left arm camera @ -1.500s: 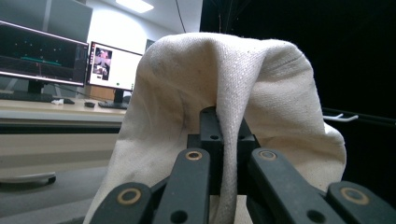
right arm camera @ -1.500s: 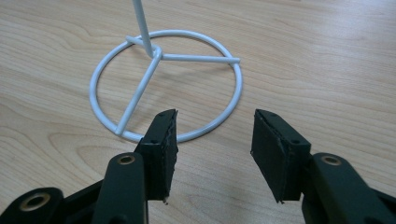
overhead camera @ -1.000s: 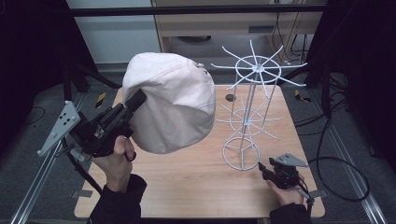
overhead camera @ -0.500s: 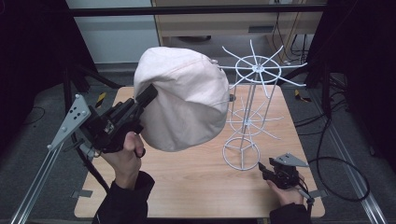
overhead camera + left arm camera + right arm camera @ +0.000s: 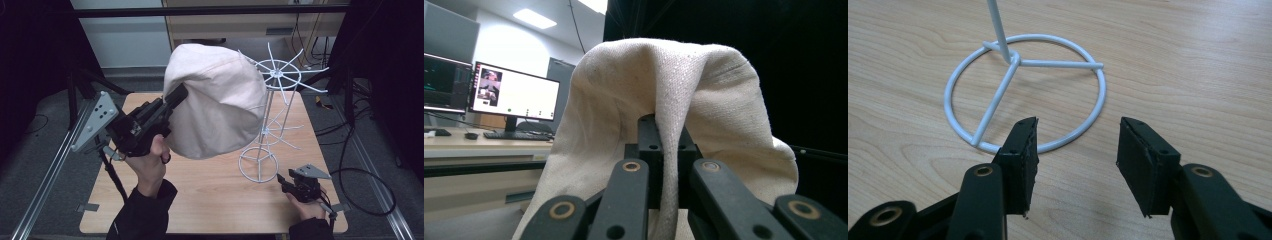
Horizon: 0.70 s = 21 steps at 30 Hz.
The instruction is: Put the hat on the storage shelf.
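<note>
While clamped in the closed left hand-held gripper (image 5: 176, 96), the cream hat (image 5: 220, 105) is held raised, just left of the wire rack (image 5: 276, 80) top; the right hand-held gripper (image 5: 1075, 160) is seen open, empty.

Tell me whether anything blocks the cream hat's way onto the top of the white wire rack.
Nothing visible does. The left claw holds the cream hat up beside the rack's top wheel of spokes, its right edge already overlapping the spokes in the high view. The right claw sits low by the rack's base ring, jaws apart, touching nothing.
</note>
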Available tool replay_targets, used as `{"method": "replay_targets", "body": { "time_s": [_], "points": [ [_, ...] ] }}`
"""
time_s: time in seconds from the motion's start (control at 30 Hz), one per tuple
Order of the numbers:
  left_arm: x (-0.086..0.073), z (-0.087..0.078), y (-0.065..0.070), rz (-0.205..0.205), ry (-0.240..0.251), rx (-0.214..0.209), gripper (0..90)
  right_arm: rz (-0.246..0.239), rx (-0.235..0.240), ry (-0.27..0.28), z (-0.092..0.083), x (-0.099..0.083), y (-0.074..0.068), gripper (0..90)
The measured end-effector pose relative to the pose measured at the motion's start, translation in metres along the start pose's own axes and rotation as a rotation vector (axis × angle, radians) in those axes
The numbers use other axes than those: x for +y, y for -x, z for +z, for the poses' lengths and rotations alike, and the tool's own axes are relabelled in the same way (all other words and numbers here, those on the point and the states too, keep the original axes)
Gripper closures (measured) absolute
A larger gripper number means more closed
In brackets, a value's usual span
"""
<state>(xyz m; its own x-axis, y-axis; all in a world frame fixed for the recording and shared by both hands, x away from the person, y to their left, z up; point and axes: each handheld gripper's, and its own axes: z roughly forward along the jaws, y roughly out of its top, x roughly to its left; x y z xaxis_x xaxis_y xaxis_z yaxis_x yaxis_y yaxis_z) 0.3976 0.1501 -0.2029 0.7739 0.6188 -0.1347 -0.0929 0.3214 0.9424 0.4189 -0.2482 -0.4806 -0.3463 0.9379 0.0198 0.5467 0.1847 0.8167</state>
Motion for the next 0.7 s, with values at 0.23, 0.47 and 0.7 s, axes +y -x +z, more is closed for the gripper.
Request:
{"method": "replay_targets", "body": {
  "time_s": [0.23,0.47,0.7],
  "points": [
    [-0.005,0.013,0.003,-0.003,-0.01,-0.005,88.1,-0.002,0.002,0.003,0.0,0.0,0.001,50.6],
    [-0.016,0.023,0.001,-0.012,-0.041,-0.005,88.1,0.01,0.008,0.001,-0.001,0.0,0.0,50.6],
    [-0.024,0.024,-0.002,-0.024,-0.054,-0.003,88.1,0.01,0.008,0.001,-0.001,0.0,0.0,50.6]
  ]
}}
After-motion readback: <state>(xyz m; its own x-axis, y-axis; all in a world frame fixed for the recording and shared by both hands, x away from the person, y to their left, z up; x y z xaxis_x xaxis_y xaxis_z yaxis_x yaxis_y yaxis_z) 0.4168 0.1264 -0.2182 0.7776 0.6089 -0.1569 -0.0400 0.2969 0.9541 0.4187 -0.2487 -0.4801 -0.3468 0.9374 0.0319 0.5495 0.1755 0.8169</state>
